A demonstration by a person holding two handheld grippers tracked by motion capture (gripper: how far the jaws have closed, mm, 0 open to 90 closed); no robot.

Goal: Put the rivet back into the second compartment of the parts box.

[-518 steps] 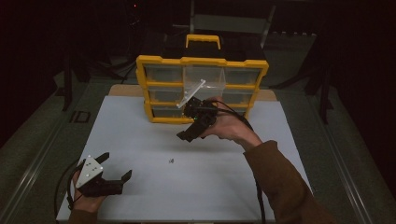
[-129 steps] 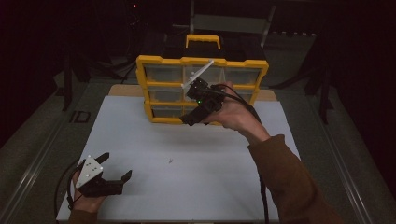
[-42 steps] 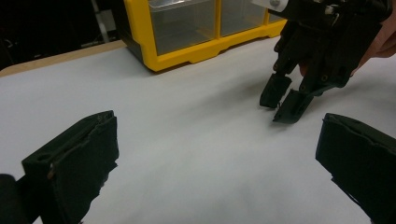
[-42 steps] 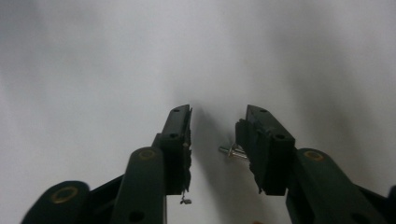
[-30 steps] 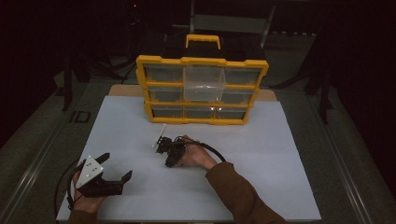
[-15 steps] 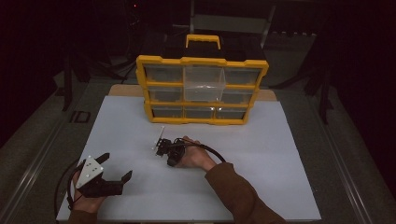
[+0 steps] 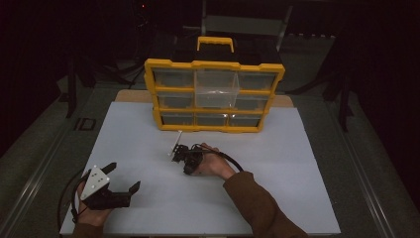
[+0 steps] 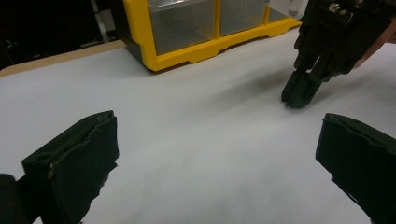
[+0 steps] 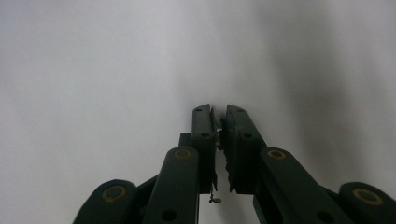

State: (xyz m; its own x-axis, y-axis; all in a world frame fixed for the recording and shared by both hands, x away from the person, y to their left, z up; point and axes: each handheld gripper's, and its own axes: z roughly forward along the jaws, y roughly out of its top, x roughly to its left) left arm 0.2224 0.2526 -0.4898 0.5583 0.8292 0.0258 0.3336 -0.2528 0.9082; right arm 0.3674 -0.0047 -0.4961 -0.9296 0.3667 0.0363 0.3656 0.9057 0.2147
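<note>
— Small metal piece (image 9: 215,199): where is it seen?
— It is seen low in the narrow slit between the jaws of the right gripper (image 7: 188,171), in the right gripper view. The gripper is tipped down onto the white desk (image 7: 297,163), near its middle and in front of the yellow drawer cabinet (image 7: 214,64).
— How are the grippers set?
— The right jaws have just been closing and are drawn almost together. Whether the pads press on the piece cannot be told. The left gripper (image 7: 124,176) is rested at the near left corner of the desk with its jaws spread wide, nothing between them.
— What room is left for moving?
— Bare desk is left all round the right gripper. It is well apart from the cabinet's front edge and from the left gripper. One clear drawer (image 7: 216,91) in the top row is pulled out.
— Can any writing be read?
— Lettering cannot be made out in the dim pictures.
— What is hidden?
— The piece's shape is too small to judge, and the person's right sleeve (image 7: 257,208) is cut off at the bottom edge.
</note>
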